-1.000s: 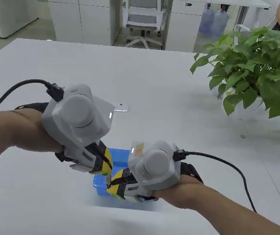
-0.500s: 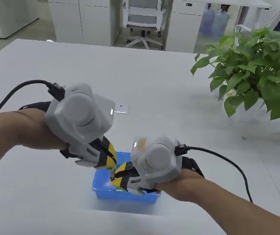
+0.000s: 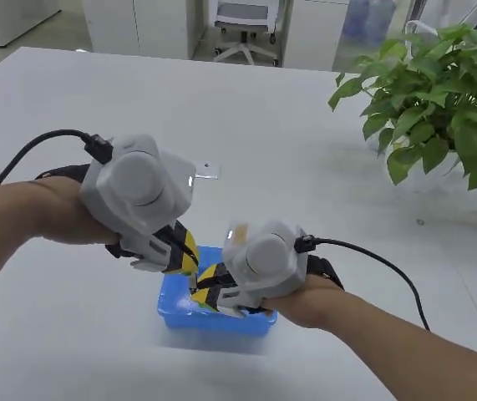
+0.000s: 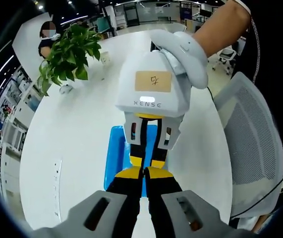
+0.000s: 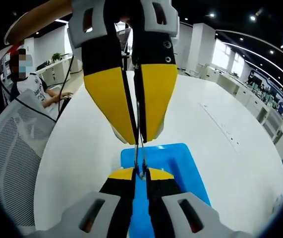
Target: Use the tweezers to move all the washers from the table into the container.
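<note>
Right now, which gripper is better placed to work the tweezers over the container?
Probably left: the tweezers run between the jaws of the left gripper, tips over the blue container. The right gripper merely sits at their tips.

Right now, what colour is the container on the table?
Blue; the head view shows the container best.

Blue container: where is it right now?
In the head view the blue container sits on the table at bottom centre, beneath the left hand-held gripper and right hand-held gripper, far from the potted plant.
</note>
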`<state>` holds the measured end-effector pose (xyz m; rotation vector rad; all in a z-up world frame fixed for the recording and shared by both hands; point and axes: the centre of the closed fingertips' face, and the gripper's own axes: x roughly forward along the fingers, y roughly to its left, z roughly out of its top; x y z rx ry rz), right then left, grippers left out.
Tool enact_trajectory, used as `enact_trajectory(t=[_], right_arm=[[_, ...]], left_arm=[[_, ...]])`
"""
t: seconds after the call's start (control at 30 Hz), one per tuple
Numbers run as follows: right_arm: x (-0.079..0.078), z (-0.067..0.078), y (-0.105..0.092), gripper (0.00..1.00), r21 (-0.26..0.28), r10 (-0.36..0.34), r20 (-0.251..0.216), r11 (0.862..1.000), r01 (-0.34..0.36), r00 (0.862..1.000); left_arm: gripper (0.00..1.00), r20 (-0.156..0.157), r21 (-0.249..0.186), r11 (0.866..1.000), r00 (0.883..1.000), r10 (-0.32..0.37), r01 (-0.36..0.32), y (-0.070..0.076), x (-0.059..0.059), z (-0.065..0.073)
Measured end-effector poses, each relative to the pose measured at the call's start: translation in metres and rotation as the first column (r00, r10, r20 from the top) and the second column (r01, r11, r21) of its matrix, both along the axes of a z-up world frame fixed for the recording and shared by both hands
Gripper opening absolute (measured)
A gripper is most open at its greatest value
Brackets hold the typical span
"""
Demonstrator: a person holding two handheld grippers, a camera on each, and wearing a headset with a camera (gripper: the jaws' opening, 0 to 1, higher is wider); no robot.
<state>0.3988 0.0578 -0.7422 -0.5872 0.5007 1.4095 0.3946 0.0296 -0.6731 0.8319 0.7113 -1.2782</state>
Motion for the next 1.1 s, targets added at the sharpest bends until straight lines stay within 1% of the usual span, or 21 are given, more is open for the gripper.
enact_trajectory(t=[0.57, 1.1], right_arm=[[0.014, -0.016, -0.001, 0.1, 0.0, -0.024, -0.019, 1.0, 0.024, 1.0], [0.022, -0.03, -0.002, 0.1, -0.01, -0.033, -0.037, 0.999, 0.032, 0.999]], left_arm=[[0.06, 0.002, -0.002, 1.0, 1.0, 0.009, -0.009, -0.001, 0.013, -0.014], [0.06, -0.01, -0.006, 1.0, 1.0, 0.012, -0.012, -0.002, 0.022, -0.028]])
